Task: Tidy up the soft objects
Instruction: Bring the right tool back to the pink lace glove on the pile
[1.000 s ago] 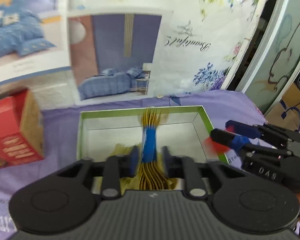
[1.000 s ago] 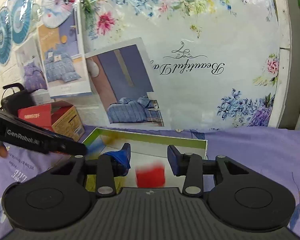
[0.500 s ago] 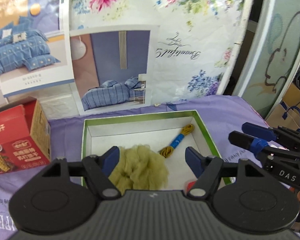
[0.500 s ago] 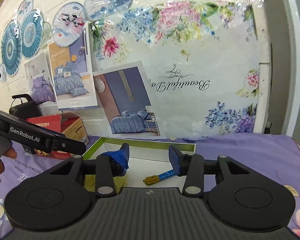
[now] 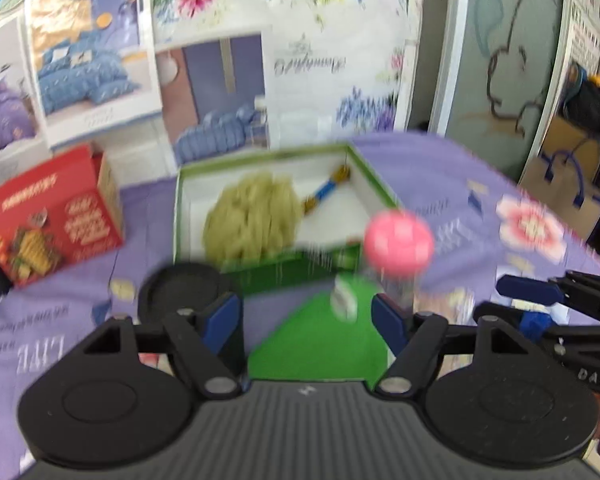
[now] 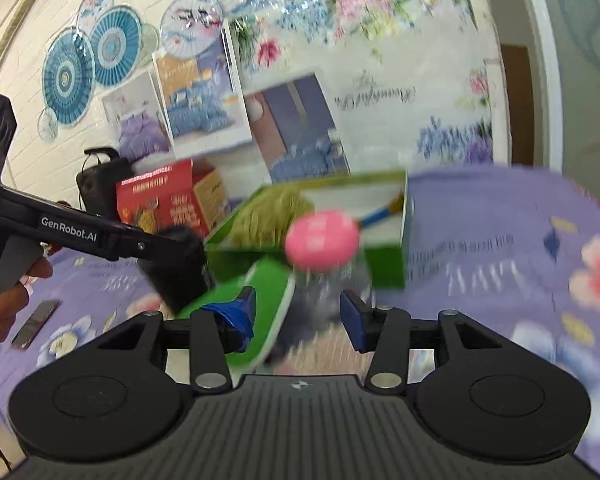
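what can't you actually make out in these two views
- Pink round thing: motion blur in both views hides what it is; the clear body under it is smeared.
- Green flat piece: its near end is hidden by the left claw body.
- Print on the red carton: blurred, too small.
- Yellow-green fluffy bundle in the green box: its lower part sits behind the front wall.

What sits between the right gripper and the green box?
In the right wrist view, a pink-capped clear container stands between the right gripper and the green box.

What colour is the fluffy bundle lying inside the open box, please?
Olive yellow-green fluffy bundle; left wrist view.
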A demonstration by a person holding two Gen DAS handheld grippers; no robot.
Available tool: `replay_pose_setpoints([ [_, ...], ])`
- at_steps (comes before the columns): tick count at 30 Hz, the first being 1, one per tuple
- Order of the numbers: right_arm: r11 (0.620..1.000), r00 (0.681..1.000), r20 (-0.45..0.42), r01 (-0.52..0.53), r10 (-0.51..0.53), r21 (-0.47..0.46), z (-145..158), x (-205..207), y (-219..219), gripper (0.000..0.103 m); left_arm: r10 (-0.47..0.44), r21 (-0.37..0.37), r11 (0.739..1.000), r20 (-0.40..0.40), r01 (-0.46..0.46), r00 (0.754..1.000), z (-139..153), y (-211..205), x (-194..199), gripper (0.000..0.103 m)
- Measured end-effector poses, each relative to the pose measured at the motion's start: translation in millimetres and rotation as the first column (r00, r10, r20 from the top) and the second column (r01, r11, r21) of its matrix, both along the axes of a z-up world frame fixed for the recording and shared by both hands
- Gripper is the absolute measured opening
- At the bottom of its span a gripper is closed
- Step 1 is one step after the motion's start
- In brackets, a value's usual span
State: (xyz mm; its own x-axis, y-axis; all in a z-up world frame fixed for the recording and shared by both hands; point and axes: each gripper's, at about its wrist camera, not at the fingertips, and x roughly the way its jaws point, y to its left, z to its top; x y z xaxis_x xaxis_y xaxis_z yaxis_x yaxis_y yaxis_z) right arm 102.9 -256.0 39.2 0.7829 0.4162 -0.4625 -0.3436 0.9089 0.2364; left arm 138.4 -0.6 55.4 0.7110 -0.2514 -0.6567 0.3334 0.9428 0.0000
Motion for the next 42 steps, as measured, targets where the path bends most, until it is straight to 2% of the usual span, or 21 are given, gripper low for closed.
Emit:
replay_pose_setpoints([
  [7, 0.994, 0.986, -0.131, 0.109, -0.108, 0.004, -39.7, -55.6, -5.9, 0.031, 0.004, 0.071, 0.997, -0.092, 0.002, 0.996, -56.6, -0.8, -60.3, 0.075],
  [10, 0.993, 0.987, -0.109, 0.115, -0.118, -0.037, -37.0, -50.3, -0.8, 0.032, 0.006, 0.080, 0.997, -0.125, 0.004, 0.992, -70.0, -1.2, -69.6, 0.075],
  [14, 0.981, 0.994, -0.020, 0.101, -0.106, -0.164, -32.5, -26.6, 26.3, 0.033, 0.047, 0.053, 0.998, -0.141, -0.040, 0.989, -70.3, 7.0, -68.8, 0.075],
  [19, 0.970, 0.992, -0.040, 0.108, -0.120, -0.219, -48.4, 11.5, 57.2, 0.033, 0.103, 0.030, 0.995, -0.153, -0.099, 0.983, -69.3, 23.5, -65.1, 0.075],
  [21, 0.947, 0.990, -0.021, 0.129, -0.141, -0.293, -55.6, 18.6, 68.6, 0.036, 0.118, 0.023, 0.993, -0.162, -0.116, 0.980, -70.9, 28.9, -62.4, 0.075],
  [23, 0.930, 0.994, 0.001, 0.106, -0.113, -0.352, -59.4, 17.6, 73.7, 0.036, 0.124, 0.007, 0.992, -0.181, -0.125, 0.976, -72.6, 32.3, -58.2, 0.075],
  [25, 0.914, 0.997, -0.009, 0.071, -0.081, -0.400, -59.1, 11.7, 70.6, 0.036, 0.121, -0.009, 0.992, -0.202, -0.125, 0.972, -74.6, 33.6, -55.2, 0.075],
  [28, 0.916, 0.999, -0.039, 0.014, -0.032, -0.401, -53.6, 1.1, 50.7, 0.037, 0.101, -0.019, 0.994, -0.202, -0.107, 0.974, -74.8, 31.7, -55.4, 0.075],
  [30, 0.912, 0.998, -0.051, 0.013, -0.037, -0.410, -43.3, -5.1, 34.9, 0.039, 0.086, -0.015, 0.996, -0.193, -0.090, 0.977, -73.2, 27.6, -57.2, 0.075],
  [33, 0.860, 0.991, -0.104, 0.018, -0.082, -0.510, -38.7, -7.3, 18.6, 0.039, 0.059, -0.005, 0.998, -0.179, -0.061, 0.982, -72.0, 20.0, -60.0, 0.076],
  [34, 0.857, 0.991, -0.095, 0.030, -0.092, -0.515, -36.6, -11.1, 11.9, 0.039, 0.050, -0.003, 0.999, -0.177, -0.051, 0.983, -72.2, 16.8, -60.8, 0.076],
  [38, 0.937, 0.989, -0.100, 0.070, -0.110, -0.342, -19.5, -26.4, -13.1, 0.040, -0.044, 0.012, 0.999, -0.156, 0.047, 0.987, -71.8, -1.3, -70.4, 0.076],
  [42, 0.973, 0.985, -0.098, 0.118, -0.139, -0.196, -16.0, -33.7, -21.0, 0.040, -0.123, 0.032, 0.991, -0.158, 0.130, 0.980, -77.0, -20.9, -73.6, 0.076],
])
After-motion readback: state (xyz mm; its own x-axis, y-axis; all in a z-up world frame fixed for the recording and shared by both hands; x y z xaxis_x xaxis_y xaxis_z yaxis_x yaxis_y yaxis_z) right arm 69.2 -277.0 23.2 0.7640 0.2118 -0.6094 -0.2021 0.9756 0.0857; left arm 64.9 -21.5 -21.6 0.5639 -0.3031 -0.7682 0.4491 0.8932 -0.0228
